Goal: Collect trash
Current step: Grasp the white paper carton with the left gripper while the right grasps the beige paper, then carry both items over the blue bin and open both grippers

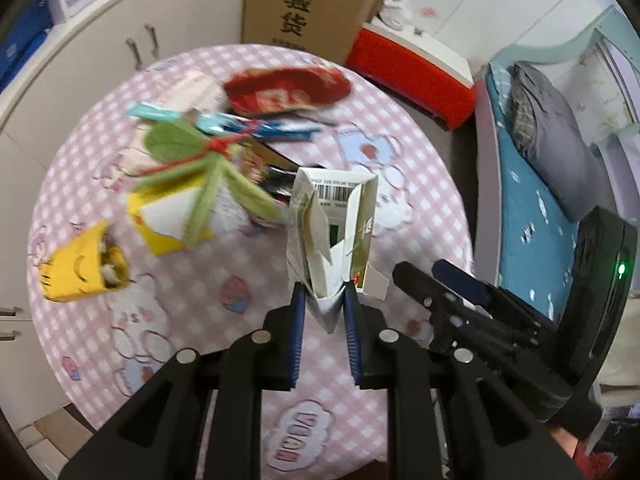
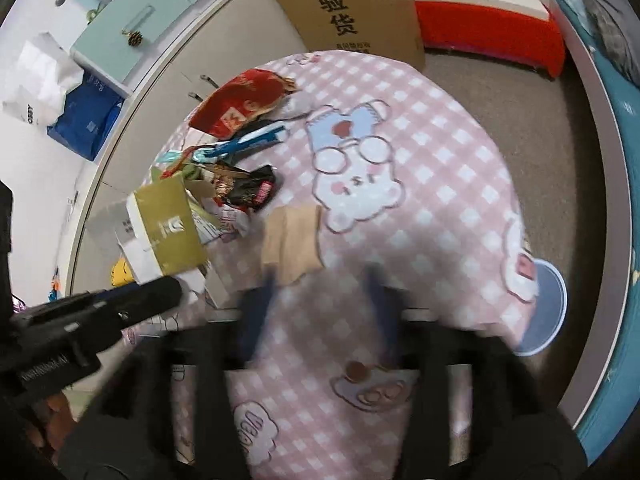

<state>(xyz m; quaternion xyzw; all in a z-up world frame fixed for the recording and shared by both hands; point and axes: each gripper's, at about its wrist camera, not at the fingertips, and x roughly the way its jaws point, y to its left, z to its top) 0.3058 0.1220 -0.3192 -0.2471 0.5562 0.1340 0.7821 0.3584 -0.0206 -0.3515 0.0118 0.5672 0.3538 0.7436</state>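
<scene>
Left claw (image 1: 325, 300) is clamped on the folded bottom of a crushed carton (image 1: 334, 224), holding it above the pink checked bench (image 1: 400, 152); right claw (image 2: 320, 280) stands with fingers apart, nothing between them, though blur hides detail. Judging by this, the lift of one piece is in hand, and next it needs carrying to a bin, which I cannot see. Ahead and left of the left claw lie a red wrapper (image 1: 286, 90), a yellow box (image 1: 168, 220), a yellow cup (image 1: 82, 264); a tan scrap (image 2: 292, 240) sits just beyond the right claw.
</scene>
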